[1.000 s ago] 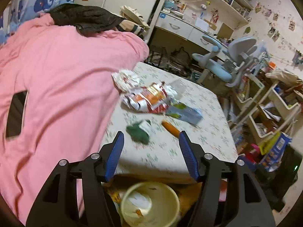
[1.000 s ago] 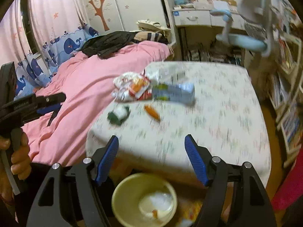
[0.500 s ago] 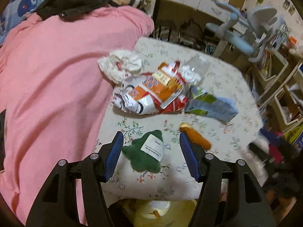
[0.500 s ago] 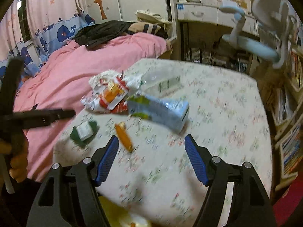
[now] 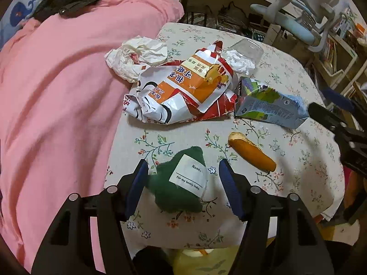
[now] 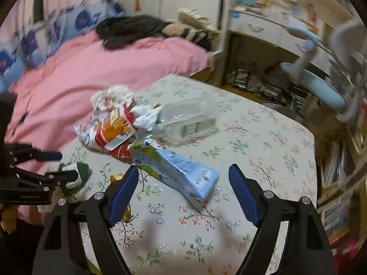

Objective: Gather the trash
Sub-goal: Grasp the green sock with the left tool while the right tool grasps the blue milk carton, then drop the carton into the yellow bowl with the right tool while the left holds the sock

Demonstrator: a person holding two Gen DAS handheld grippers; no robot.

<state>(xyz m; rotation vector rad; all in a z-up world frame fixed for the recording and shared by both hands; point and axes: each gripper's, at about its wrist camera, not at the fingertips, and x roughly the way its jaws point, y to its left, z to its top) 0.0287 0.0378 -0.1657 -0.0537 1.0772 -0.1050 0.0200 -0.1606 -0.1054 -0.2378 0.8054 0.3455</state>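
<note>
Trash lies on a floral tablecloth (image 5: 298,155). My left gripper (image 5: 183,185) is open, its jaws either side of a green felt piece with a white label (image 5: 181,183). An orange peel (image 5: 251,154) lies to its right. Behind are an orange snack bag (image 5: 183,91), crumpled white paper (image 5: 137,57), a clear plastic container (image 5: 248,48) and a blue-green carton (image 5: 268,105). My right gripper (image 6: 183,190) is open, just before the carton (image 6: 179,169), and shows at the right edge of the left wrist view (image 5: 339,123).
A pink bed cover (image 5: 57,103) borders the table on the left. A yellow bin (image 5: 206,261) sits below the table's near edge. A blue-grey chair (image 5: 298,23), desk drawers and shelves stand behind and to the right.
Both grippers have moved forward over the table. The left now straddles the green felt piece; the right has closed in on the carton. Both stay open.
</note>
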